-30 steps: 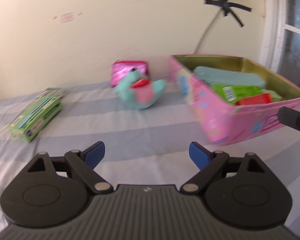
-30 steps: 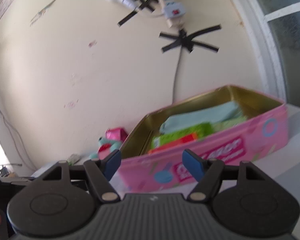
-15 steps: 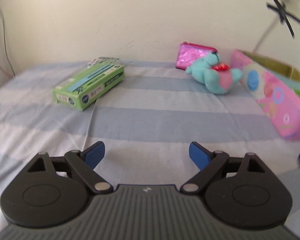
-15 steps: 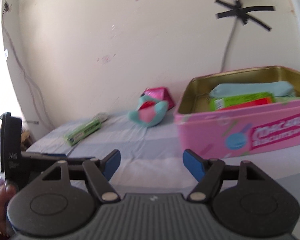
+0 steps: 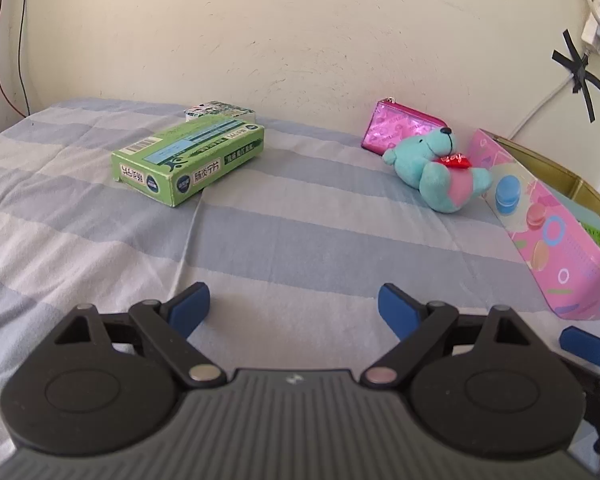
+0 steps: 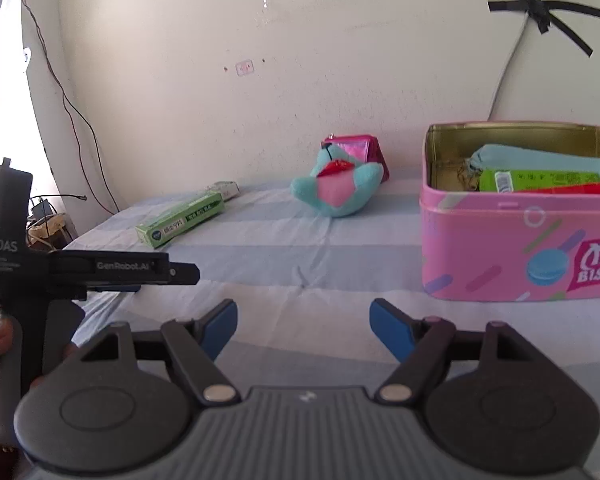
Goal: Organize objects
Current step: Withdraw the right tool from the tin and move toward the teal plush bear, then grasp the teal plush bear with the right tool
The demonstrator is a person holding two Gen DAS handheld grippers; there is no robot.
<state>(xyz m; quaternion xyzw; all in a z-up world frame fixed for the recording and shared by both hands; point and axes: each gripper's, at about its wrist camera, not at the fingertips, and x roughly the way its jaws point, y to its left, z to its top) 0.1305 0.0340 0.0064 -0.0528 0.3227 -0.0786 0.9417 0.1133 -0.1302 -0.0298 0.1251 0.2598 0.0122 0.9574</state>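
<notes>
Partly done: pink biscuit tin (image 6: 520,248) at 2 o'clock already holds several packets, while green box (image 5: 188,158) at 11, teal plush (image 5: 436,172) and pink pouch (image 5: 400,132) at 1 remain on the bed (image 5: 300,240); left gripper (image 5: 294,306) empty, jaws apart; right gripper (image 6: 303,322) empty, jaws just widening

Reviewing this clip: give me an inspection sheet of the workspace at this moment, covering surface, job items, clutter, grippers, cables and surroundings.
Surface: striped sheet, wrinkled.
Job's things: pink tin open, part filled; green box, teal plush and pink pouch lie outside it; small box behind the green one.
Clutter: nothing seen.
Grippers: left gripper open, empty; right gripper open, empty, jaws just widened.
Cables: taped cord on wall; thin wires at far-left corner.
Surroundings: cream wall.
</notes>
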